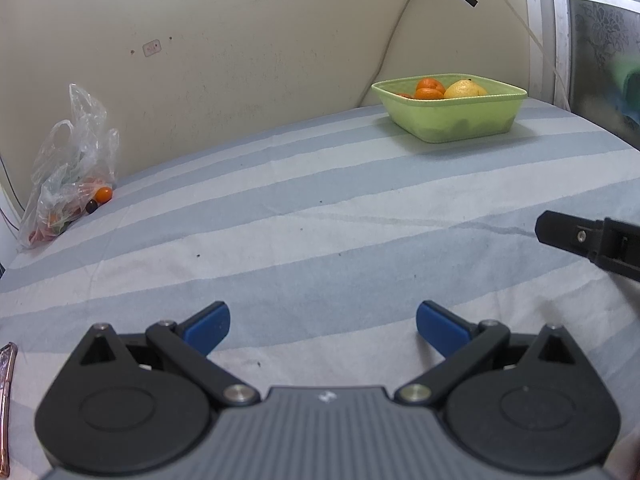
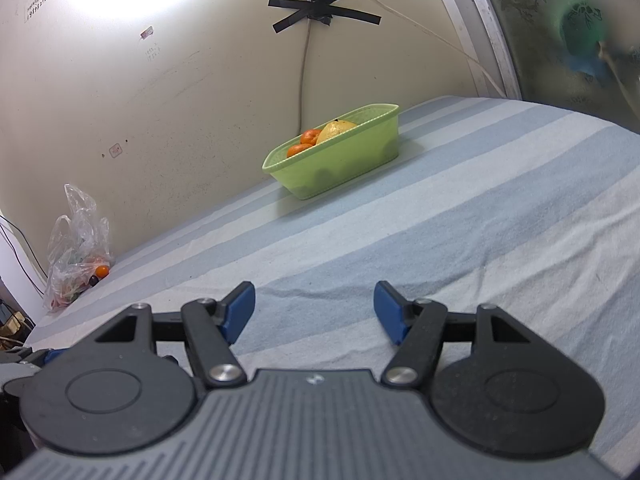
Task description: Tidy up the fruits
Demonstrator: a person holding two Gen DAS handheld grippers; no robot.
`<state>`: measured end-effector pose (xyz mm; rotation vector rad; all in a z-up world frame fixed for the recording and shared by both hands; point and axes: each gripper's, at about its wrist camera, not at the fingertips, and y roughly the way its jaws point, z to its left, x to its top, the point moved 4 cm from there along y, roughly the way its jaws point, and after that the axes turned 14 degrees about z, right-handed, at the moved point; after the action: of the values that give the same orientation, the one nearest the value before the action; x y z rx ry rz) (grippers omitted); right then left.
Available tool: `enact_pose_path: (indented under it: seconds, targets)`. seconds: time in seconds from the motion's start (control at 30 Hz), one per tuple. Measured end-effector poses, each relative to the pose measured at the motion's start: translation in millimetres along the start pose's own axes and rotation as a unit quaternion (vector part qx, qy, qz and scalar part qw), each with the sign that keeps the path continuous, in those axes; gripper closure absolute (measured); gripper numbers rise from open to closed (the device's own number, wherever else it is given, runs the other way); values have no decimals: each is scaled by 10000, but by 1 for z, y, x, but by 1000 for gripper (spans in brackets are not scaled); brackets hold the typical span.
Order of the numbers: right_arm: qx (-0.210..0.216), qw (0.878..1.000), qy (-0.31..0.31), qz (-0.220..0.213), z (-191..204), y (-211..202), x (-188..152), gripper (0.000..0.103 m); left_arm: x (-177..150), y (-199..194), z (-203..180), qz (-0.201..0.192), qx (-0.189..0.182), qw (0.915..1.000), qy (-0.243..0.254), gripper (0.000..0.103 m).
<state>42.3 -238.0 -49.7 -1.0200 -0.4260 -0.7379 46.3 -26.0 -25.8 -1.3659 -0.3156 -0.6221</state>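
Left wrist view. One left gripper (image 1: 323,322), black with blue pads, jaws apart, nothing between them, hovering over bare cloth; judged idle, with no fruit in reach. One black fingertip of the right gripper (image 1: 560,232) enters from the right edge. One blue-and-white striped cloth surface (image 1: 320,208), bed or table, cannot tell which. One pale green square plastic basket (image 1: 452,120) at the far right by the wall, apparently the collecting point: two orange round fruits (image 1: 430,89) and one yellow round fruit (image 1: 466,90) show above its rim; a sliver of a further orange piece may lie beside them. One crumpled clear plastic bag (image 1: 68,168) far left against the wall, well apart from the basket; one small orange fruit (image 1: 105,195) and one small dark fruit (image 1: 91,206) sit at its mouth. Contents inside the bag too blurred to count.

Right wrist view. One right gripper (image 2: 314,314), same make, jaws apart and empty. Basket (image 2: 340,160) ahead, two orange fruits (image 2: 310,136) and one yellow (image 2: 338,130) visible. Bag (image 2: 76,248) far left, same two fruits at its mouth. Judged: loose fruit by the bag remains to be moved.
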Motion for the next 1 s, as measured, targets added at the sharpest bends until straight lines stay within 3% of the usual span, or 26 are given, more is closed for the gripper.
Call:
enact_pose_path:
  seconds: [1.0]
  targets:
    - [1, 10000, 7, -1, 0, 0, 0, 35, 1, 1, -2, 46, 42, 10000, 53, 0]
